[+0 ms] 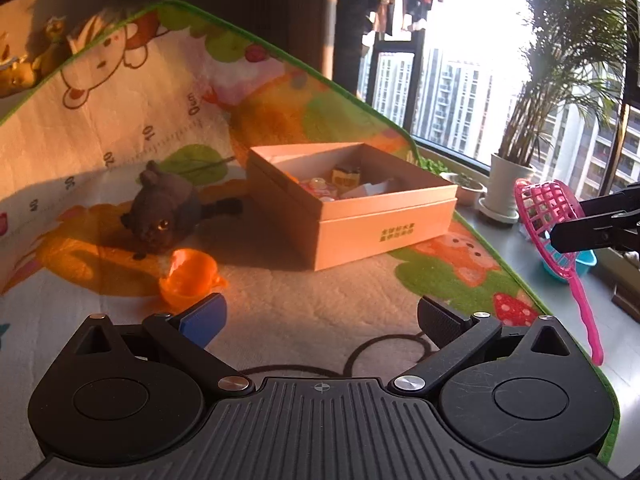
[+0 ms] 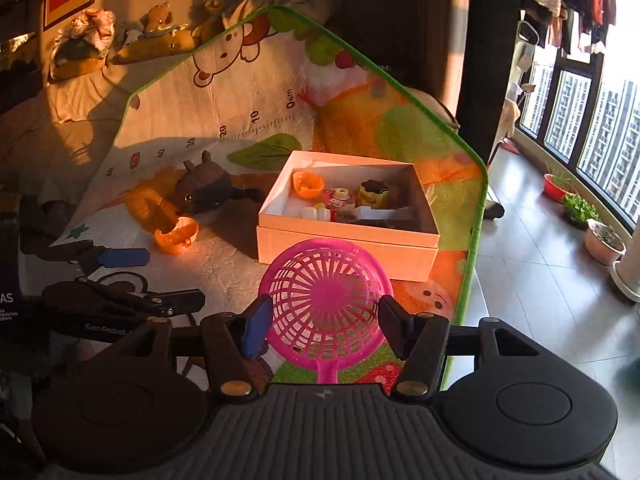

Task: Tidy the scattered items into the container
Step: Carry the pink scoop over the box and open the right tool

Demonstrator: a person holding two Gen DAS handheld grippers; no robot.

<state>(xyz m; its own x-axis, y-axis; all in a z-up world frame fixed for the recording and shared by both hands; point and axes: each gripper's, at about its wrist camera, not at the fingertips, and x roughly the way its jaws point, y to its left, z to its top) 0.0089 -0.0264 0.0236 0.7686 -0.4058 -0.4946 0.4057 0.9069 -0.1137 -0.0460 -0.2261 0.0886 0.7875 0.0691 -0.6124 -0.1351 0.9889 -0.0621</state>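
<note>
My right gripper (image 2: 325, 304) is shut on a pink plastic strainer (image 2: 325, 280), pads pressed on both sides of its round basket and its handle pointing back toward me. It hangs in the air just in front of an open cardboard box (image 2: 344, 248) holding several small toys. In the left wrist view the strainer (image 1: 548, 216) and right gripper (image 1: 566, 222) show at the right edge. My left gripper (image 1: 320, 308) stands open and empty above the mat, just short of an orange toy cup (image 1: 190, 276). A dark plush toy (image 1: 164, 212) lies behind the cup, left of the box (image 1: 384, 220).
A cartoon play mat (image 1: 280, 288) with a green border covers the surface and folds up behind the box. Right of the mat's edge lie grey floor tiles (image 2: 540, 280), plant pots (image 2: 604, 244) and tall windows. Soft toys sit behind the mat at the upper left.
</note>
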